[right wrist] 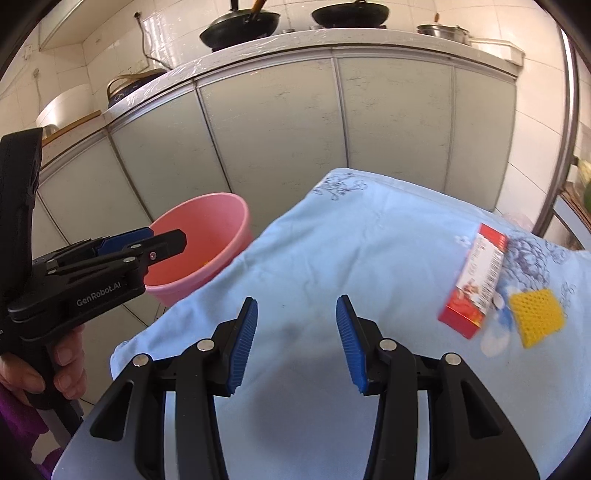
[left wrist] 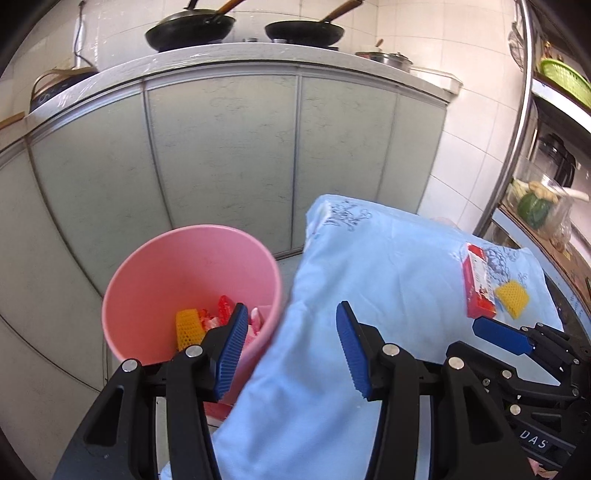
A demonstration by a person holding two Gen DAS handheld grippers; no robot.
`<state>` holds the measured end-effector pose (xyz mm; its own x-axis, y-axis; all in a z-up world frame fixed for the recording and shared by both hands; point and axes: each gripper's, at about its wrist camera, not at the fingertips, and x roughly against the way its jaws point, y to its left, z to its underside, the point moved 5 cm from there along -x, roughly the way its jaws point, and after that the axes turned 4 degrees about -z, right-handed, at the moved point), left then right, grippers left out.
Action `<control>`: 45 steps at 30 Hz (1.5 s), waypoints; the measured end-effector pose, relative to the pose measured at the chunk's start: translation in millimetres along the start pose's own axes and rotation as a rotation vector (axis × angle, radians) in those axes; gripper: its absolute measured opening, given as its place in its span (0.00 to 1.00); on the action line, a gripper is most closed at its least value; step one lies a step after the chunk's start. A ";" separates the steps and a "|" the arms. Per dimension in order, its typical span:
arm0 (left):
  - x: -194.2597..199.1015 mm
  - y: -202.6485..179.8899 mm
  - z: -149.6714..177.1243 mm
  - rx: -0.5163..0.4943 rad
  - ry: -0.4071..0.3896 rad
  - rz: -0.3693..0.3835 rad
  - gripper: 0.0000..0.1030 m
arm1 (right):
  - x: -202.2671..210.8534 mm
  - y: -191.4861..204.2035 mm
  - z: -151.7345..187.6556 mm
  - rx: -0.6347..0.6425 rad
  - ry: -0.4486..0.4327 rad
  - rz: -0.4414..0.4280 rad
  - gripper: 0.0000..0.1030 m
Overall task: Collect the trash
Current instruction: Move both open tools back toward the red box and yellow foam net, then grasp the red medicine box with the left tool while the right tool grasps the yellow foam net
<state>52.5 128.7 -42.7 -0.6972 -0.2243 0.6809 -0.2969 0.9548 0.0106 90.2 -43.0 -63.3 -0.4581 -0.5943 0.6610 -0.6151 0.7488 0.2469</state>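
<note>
Both tongs (right wrist: 295, 343) gape empty, red box (right wrist: 474, 282) lying off right.

Two black woks (left wrist: 190, 27) and a steel pot (left wrist: 386, 60) on the counter above grey cabinet doors (left wrist: 221, 147); green basket (left wrist: 565, 79) on shelf.

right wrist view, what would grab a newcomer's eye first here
The pink bucket stands on the floor at the left edge of the table's pale blue cloth, trash already inside it. On the cloth's right side a red box lies beside a yellow foam net. Both sets of blue-padded jaws are open and empty.
</note>
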 end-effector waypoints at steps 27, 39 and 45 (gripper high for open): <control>-21.1 -169.6 -4.9 -0.281 0.082 0.267 0.52 | 58.0 -124.0 46.6 -0.251 -0.069 0.190 0.44; -73.2 -247.3 -7.7 -0.387 0.181 0.338 0.57 | 65.8 -167.1 62.2 -0.376 -0.078 0.236 0.44; -102.5 -262.5 -6.1 -0.409 0.216 0.296 0.57 | 63.8 -173.2 65.4 -0.391 -0.072 0.240 0.44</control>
<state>205.9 -97.8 -110.8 -0.5495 0.0693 0.8326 0.1998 0.9785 0.0504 125.5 -229.9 -110.2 -0.6101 -0.3991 0.6845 -0.2040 0.9139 0.3510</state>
